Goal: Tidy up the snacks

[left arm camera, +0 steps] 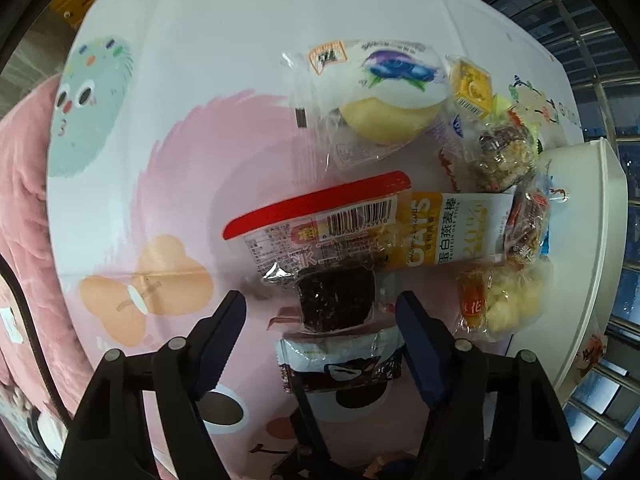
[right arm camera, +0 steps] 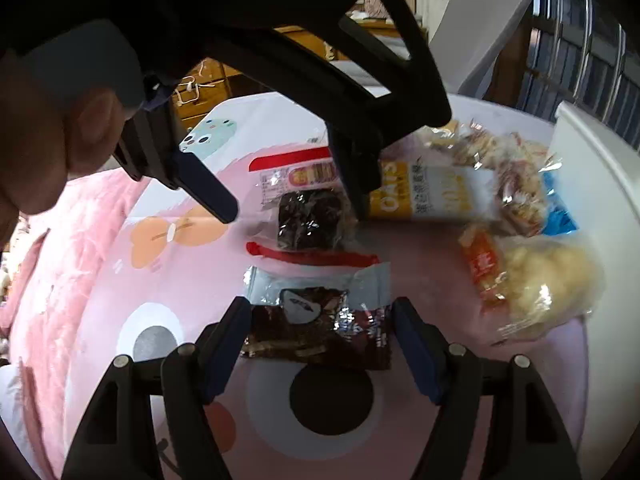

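Between the right gripper's (right arm camera: pixel 320 344) unclenched jaws, a chocolate packet (right arm camera: pixel 320 332) seemingly lies crosswise.

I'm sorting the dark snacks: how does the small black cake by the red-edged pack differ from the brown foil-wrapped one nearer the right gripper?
The black cake is a compact square in clear wrap; the brown foil snack is wider and flatter, in silver and brown printed film. The black cake lies between the left gripper's open jaws; the foil snack lies between the right gripper's. Both rest on the printed tablecloth, neither visibly gripped.
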Demonstrator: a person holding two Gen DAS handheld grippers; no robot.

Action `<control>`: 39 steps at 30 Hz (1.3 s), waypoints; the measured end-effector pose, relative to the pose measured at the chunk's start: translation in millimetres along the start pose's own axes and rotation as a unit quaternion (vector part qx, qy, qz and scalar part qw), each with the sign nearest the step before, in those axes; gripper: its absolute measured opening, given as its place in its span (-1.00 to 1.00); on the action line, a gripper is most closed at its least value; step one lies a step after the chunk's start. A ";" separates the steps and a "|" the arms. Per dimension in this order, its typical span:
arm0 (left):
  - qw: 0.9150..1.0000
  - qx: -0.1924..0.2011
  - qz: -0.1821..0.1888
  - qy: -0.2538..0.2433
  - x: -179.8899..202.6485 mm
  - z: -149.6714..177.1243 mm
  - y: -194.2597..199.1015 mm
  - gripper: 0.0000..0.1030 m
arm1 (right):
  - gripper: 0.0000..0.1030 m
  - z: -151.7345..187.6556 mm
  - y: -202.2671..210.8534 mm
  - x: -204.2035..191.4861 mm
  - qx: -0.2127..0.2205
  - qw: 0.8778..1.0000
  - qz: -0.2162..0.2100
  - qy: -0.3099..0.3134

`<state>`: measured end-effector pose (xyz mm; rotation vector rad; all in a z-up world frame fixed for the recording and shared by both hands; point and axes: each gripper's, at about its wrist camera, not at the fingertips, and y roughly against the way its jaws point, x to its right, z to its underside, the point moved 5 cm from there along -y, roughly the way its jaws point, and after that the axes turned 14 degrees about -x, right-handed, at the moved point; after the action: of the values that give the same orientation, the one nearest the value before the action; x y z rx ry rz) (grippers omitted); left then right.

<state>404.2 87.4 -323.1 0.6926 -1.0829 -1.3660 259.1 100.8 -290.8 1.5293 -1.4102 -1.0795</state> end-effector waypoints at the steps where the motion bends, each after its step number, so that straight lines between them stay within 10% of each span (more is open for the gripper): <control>1: 1.000 -0.003 0.002 0.002 0.0 -1.0 -1.6 0.35 | 0.41 -0.2 -0.8 -0.6 -0.001 1.000 0.000 0.002; 17: 1.000 -0.015 0.023 0.006 1.5 -11.3 -18.6 -0.08 | -0.50 -5.2 -2.1 -5.7 -0.014 0.999 -0.022 0.046; 39: 0.999 0.019 0.016 0.028 -36.6 85.9 -0.8 -0.18 | -0.70 33.8 42.6 -8.5 -0.070 0.996 -0.050 0.022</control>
<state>331.1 139.6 -297.8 0.7344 -1.0741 -1.2945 212.7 105.9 -261.6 1.5261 -1.2142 -1.1723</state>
